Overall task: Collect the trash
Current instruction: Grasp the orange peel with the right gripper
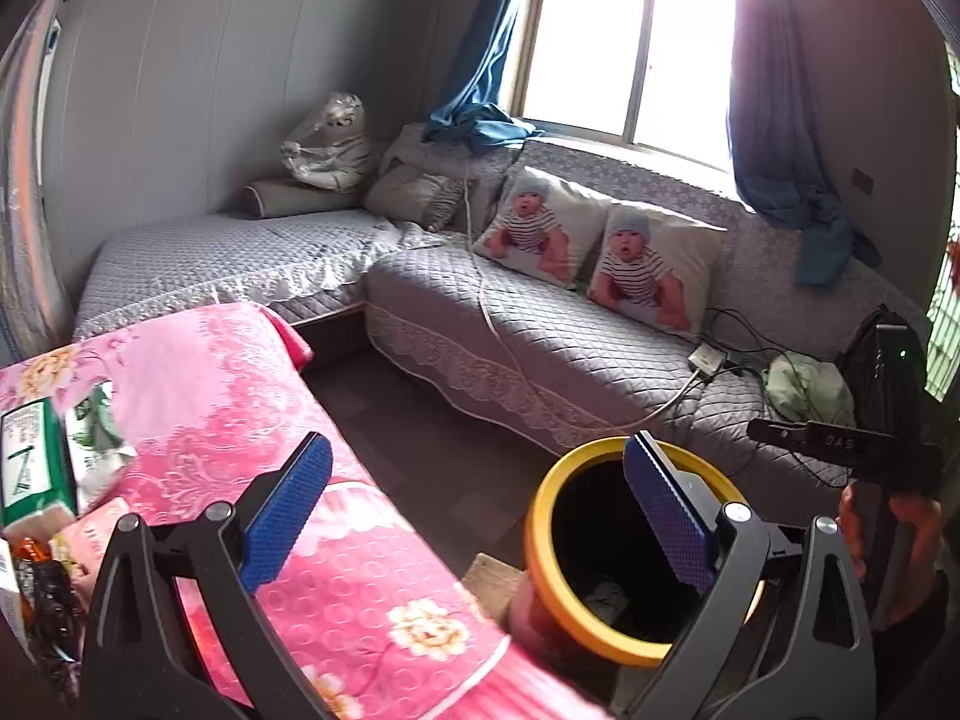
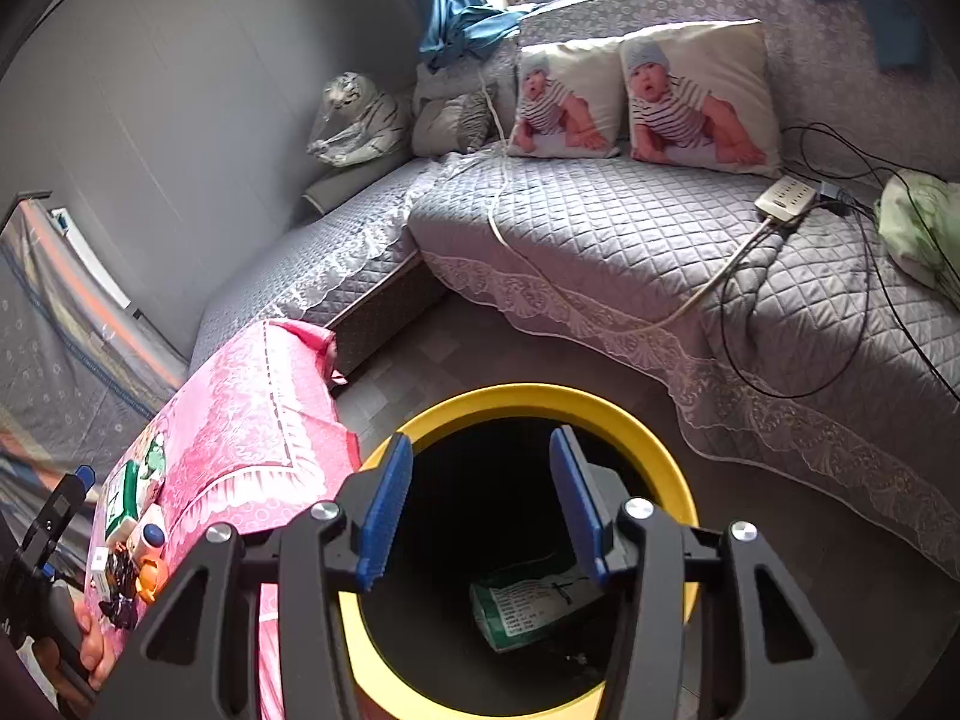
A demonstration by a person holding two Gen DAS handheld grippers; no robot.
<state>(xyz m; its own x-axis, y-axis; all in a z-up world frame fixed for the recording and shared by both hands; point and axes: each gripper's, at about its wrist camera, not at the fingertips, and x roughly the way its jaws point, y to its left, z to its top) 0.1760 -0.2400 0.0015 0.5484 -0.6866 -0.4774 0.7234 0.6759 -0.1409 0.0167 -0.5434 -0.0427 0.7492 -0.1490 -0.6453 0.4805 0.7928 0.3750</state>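
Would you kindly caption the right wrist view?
Right gripper, open and empty, above the yellow-rimmed bin holding a green packet.

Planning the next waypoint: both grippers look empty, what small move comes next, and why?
Probably swing the open left gripper toward the green-and-white packets on the pink floral cloth. One green packet already lies in the yellow-rimmed bin, under the empty right gripper.

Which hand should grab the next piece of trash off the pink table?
Left. The left gripper is wide open and empty beside the trash pile on the pink table. The right gripper hangs over the yellow bin, farther away.
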